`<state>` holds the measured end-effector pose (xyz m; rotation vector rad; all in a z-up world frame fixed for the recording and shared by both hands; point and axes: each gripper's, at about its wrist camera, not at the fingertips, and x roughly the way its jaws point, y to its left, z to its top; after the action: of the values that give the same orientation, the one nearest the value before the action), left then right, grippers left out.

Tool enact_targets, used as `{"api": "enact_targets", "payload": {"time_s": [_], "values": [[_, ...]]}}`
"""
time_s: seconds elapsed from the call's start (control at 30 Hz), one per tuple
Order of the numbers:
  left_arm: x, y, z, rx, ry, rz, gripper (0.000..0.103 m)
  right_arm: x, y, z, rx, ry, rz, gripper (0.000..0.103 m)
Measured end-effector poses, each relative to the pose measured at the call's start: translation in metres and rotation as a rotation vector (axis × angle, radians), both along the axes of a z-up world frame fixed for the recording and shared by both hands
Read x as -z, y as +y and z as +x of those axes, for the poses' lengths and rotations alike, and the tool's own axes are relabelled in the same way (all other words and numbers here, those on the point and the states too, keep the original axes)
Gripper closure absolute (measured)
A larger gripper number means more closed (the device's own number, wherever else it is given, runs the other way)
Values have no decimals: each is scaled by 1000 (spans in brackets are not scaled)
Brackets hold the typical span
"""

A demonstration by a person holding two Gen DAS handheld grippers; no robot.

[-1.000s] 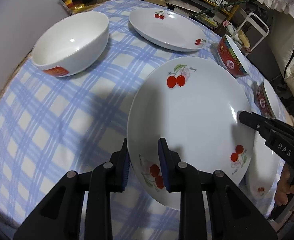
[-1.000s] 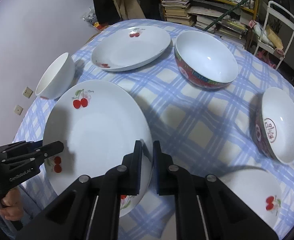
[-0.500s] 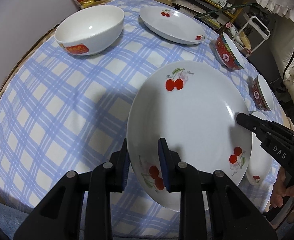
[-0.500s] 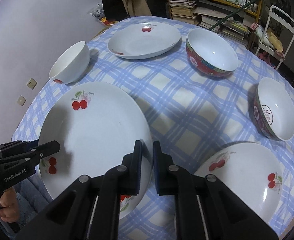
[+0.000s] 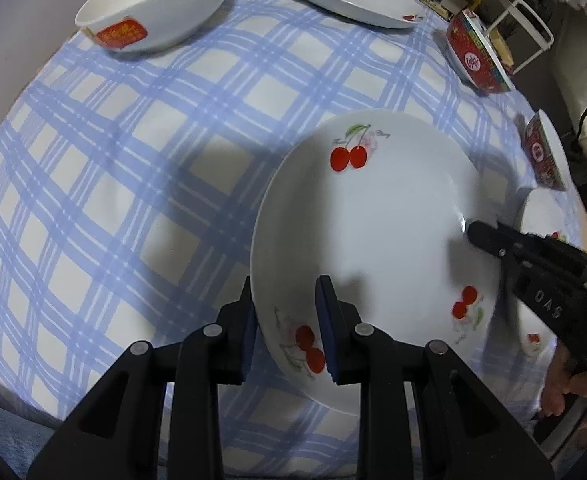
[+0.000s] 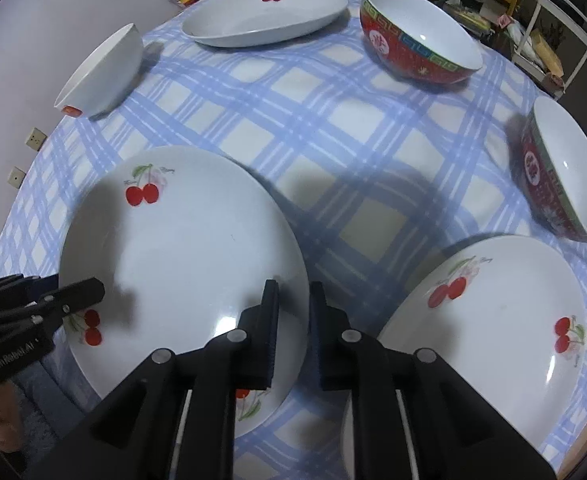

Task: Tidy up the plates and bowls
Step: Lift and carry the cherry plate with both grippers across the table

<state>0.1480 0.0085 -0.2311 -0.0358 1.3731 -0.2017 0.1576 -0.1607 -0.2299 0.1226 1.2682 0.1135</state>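
With jaws clamping its rim, cherry plate (image 5: 377, 216) between left gripper (image 5: 287, 334) and right gripper (image 6: 292, 334).

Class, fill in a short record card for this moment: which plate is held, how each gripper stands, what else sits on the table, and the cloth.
Held item: cherry plate, raised over the table
Left gripper: shut on the plate's near rim
Right gripper: shut on the opposite rim
Other plates: second cherry plate at near right; far cherry plate
Bowls: white bowl; large red bowl; small red bowl
Cloth: blue checked tablecloth
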Motion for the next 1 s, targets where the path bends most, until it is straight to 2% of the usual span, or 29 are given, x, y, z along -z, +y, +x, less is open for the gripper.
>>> {"api": "enact_targets", "payload": {"time_s": [0.37,0.63,0.77,1.0], "values": [[10,10,5,-63,25,-44,77,-3,8,-3,-18,-11,-35,87],[3,18,3,-90,15,-16,78,-3,15,-5,-26,-1,-38,87],[5,26,5,-121,44,-54,77,-2,14,-5,-9,5,-32,87],[-1,27,4,-129,16,-8,77,-1,18,-5,-12,7,-56,86]]}}
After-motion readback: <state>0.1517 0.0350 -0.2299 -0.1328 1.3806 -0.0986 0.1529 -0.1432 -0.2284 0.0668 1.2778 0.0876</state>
